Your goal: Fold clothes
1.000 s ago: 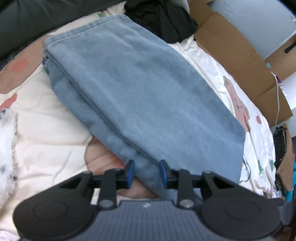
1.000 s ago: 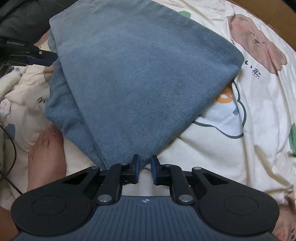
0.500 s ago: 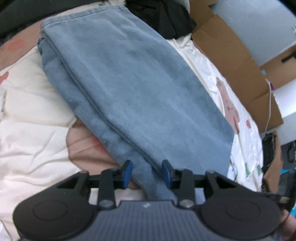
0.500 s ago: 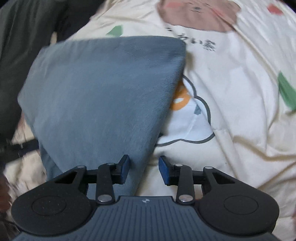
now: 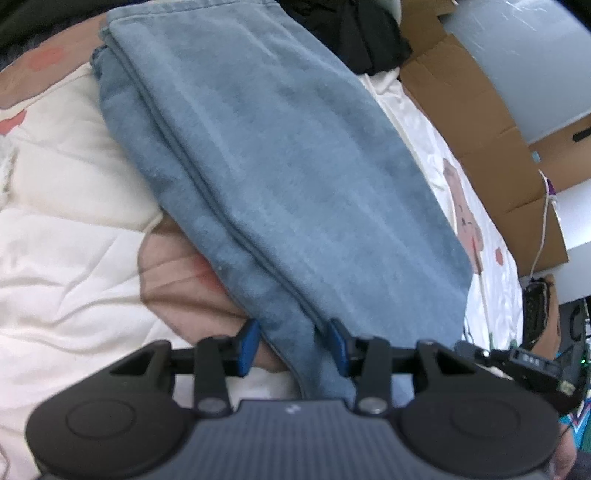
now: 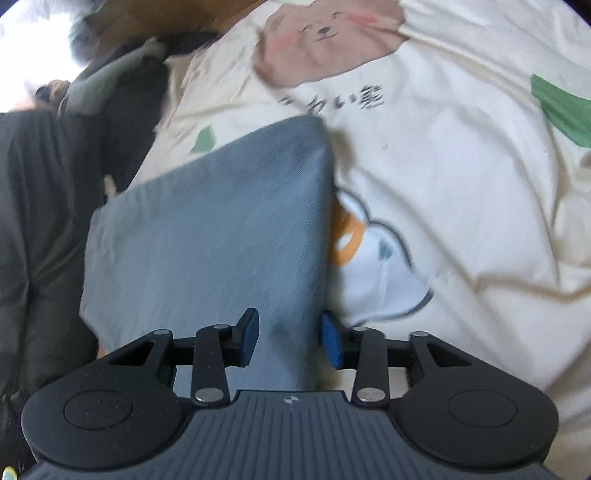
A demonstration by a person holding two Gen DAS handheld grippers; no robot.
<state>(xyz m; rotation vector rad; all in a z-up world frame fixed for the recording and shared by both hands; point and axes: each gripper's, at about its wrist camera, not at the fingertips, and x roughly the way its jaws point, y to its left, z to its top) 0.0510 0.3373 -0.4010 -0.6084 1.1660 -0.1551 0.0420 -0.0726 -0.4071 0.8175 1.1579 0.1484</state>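
Cartoon bedsheet, folded jeans between both grippers' parted fingers

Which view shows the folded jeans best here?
The left wrist view: the jeans run almost full length across the bedsheet, stacked edges visible. The right wrist view shows only one blurred corner of them, partly hidden behind the gripper.

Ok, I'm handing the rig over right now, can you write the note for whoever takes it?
Left gripper: jaws have just been opening, astride the near edge of the folded jeans, not pinching it.
Right gripper: jaws have just been opening, astride the jeans' other end, no grip.
Jeans lie folded lengthwise on the bear-print bedsheet.
Black garment sits beyond them.
Done: lengthwise fold.
Left: probably regrip and fold the jeans shorter.
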